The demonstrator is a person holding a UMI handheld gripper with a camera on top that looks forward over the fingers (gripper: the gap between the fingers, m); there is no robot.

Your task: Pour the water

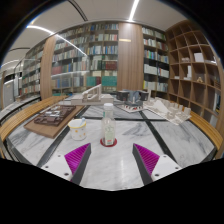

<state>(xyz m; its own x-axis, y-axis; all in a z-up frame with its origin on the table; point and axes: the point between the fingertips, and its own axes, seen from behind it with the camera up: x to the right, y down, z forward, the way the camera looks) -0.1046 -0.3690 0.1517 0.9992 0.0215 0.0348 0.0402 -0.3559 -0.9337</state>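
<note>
On the marble-patterned table in what looks like a library, a clear bottle stands upright on a small red coaster, with a white cup just to its left, the two set close together, presumably so water can go from one to the other with a short tilt. A dark wooden tray lies farther left, and some pale objects (too small to identify) sit beyond on the right. The tongs are spread wide with nothing between their magenta pads, held low and level over the table, pointing straight at the bottle. The bottle sits just ahead of the fingertips, centred on the gap between them and not yet within it, while the cup lies ahead of the left finger. Judging from this, the grasp has not begun; the next move likely calls for a straight advance until the pads flank the bottle's body.
</note>
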